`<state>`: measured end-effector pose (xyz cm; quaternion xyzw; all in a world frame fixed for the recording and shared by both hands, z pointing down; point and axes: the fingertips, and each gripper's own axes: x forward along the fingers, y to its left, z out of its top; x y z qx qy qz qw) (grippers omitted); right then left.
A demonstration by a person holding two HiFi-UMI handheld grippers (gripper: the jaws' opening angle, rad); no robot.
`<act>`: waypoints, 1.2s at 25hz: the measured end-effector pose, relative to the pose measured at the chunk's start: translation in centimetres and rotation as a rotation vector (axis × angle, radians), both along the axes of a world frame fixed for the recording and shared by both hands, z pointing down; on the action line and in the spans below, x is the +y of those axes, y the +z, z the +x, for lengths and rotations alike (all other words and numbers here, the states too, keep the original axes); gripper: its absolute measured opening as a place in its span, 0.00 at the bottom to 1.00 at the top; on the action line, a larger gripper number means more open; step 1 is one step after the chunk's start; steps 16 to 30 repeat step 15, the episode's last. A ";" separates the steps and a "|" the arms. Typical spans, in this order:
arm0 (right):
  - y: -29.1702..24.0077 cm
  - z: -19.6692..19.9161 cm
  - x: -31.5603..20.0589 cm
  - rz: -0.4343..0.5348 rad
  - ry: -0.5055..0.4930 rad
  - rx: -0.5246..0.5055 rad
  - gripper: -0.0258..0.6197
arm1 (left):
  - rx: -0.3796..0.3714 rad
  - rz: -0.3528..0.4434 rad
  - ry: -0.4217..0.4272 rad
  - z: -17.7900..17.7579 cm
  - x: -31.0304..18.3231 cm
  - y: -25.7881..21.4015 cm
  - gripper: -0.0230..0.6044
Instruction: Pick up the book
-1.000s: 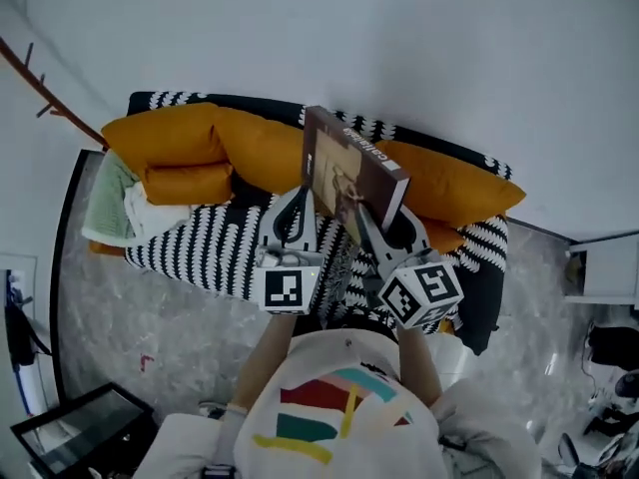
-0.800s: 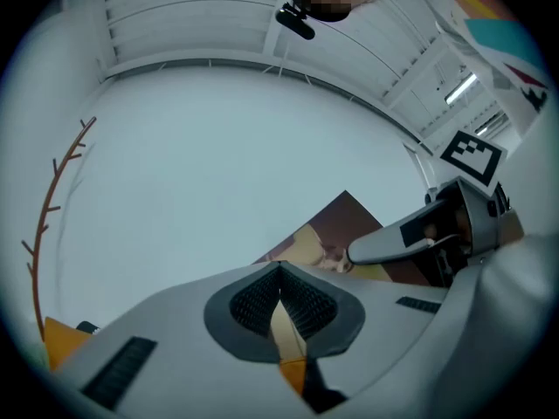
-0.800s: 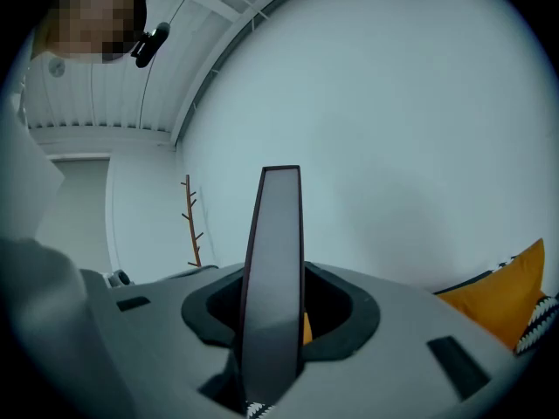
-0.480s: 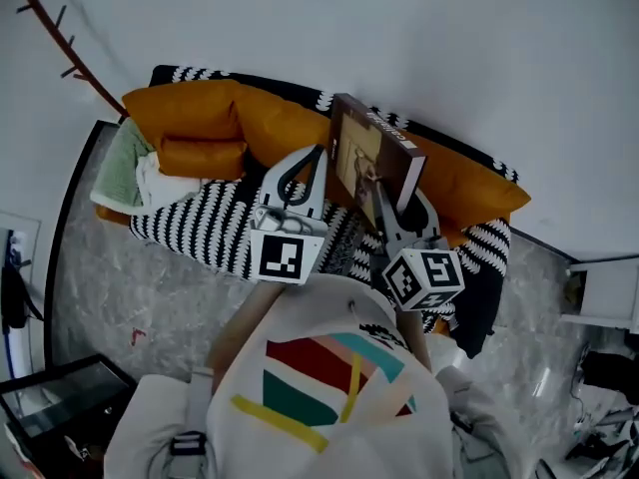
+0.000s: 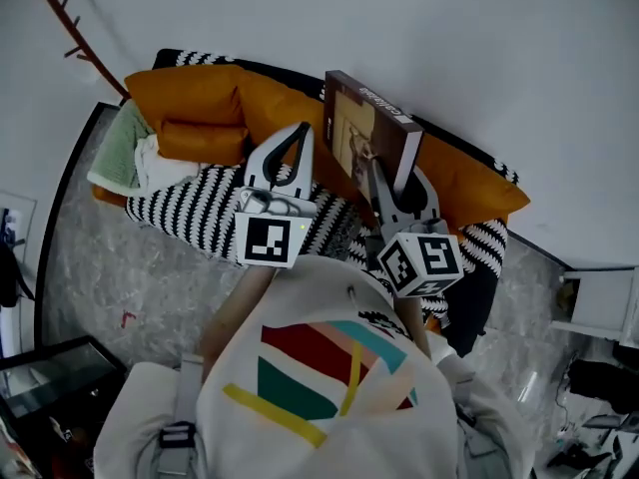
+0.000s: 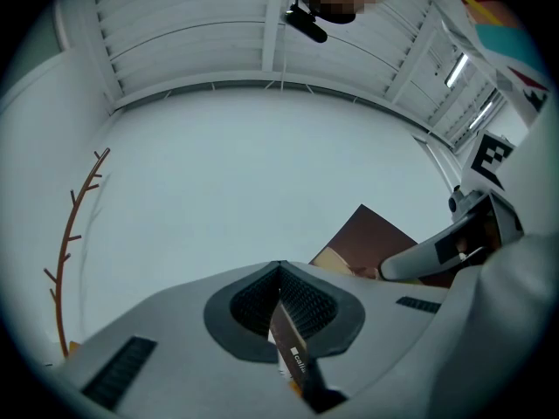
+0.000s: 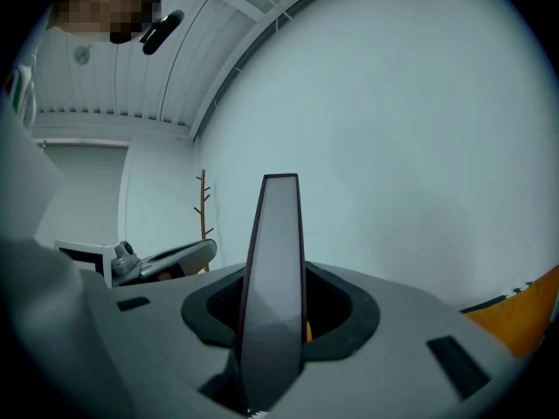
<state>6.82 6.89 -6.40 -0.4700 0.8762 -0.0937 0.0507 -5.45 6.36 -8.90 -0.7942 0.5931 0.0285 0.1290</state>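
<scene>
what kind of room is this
Probably a living room. There is a striped sofa with orange cushions set against a plain wall, a wooden coat rack standing nearby, and a stone-look floor.

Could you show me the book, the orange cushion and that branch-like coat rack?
book [image 5: 351, 140]: head view, on its front cover.
orange cushion [image 5: 185, 96]: head view, middle of its face.
coat rack [image 7: 203, 206]: right gripper view, on its trunk.
</scene>
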 end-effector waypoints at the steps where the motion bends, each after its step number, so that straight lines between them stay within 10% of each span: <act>1: 0.0 -0.2 0.0 -0.004 -0.003 -0.007 0.28 | -0.002 0.005 -0.001 -0.2 0.0 0.0 0.03; 30: -0.1 -1.7 -0.8 0.011 -0.008 0.047 0.28 | 0.032 0.014 -0.034 -2.6 -0.9 0.2 0.03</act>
